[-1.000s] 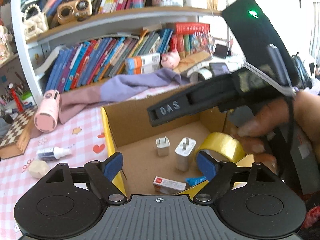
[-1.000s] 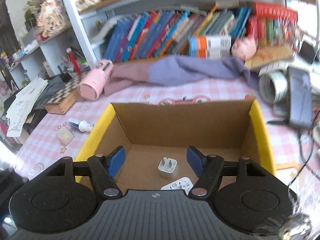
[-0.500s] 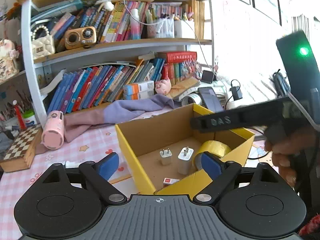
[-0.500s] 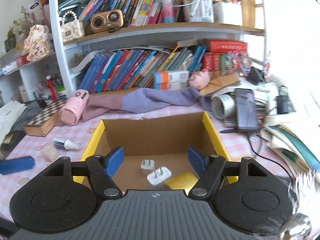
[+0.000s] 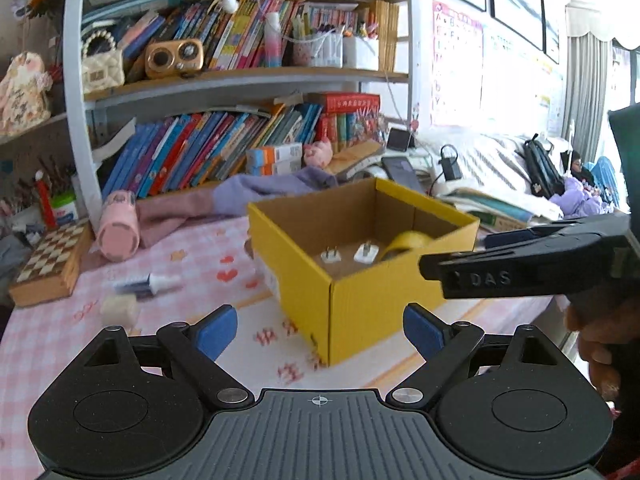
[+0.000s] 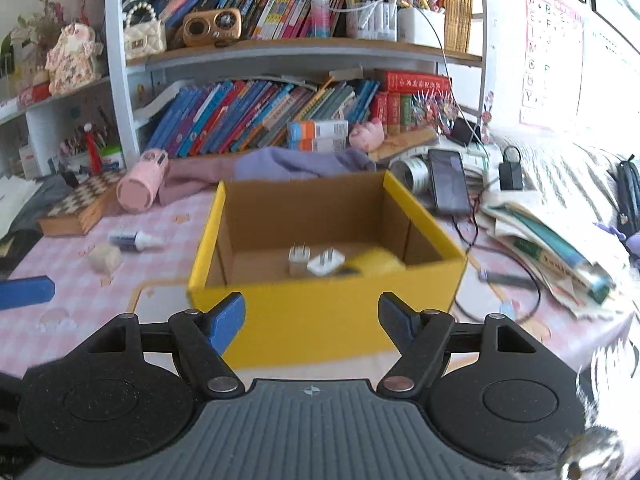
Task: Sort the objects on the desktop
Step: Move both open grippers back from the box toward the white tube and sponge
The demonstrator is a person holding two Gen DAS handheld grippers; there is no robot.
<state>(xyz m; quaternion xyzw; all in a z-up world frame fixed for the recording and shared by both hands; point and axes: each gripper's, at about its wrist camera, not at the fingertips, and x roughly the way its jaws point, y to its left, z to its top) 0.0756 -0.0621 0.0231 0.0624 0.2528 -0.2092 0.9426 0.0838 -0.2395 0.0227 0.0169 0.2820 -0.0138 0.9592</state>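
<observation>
A yellow cardboard box (image 5: pixel 360 304) (image 6: pixel 332 320) stands on the pink checked tablecloth. Inside lie two white plug adapters (image 5: pixel 331 255) (image 6: pixel 299 258) and a yellow tape roll (image 5: pixel 406 242) (image 6: pixel 374 260). My left gripper (image 5: pixel 320 330) is open and empty, held back from the box's near corner. My right gripper (image 6: pixel 312 314) is open and empty in front of the box's near wall; its body shows at the right of the left wrist view (image 5: pixel 520 272). A small dropper bottle (image 5: pixel 146 282) (image 6: pixel 134 240) and a beige eraser (image 5: pixel 118 308) (image 6: pixel 105 258) lie left of the box.
A pink cylinder (image 5: pixel 118 224) (image 6: pixel 142 186), a chessboard box (image 5: pixel 52 260) (image 6: pixel 78 204) and purple cloth (image 6: pixel 288 164) lie by the bookshelf. A phone (image 6: pixel 448 186), tape roll, cables and papers (image 6: pixel 552 248) crowd the right. My left gripper's blue fingertip (image 6: pixel 24 292) shows at the far left.
Both grippers have pulled back and up from inside the box; the box now lies farther ahead. Both stay open and empty.
</observation>
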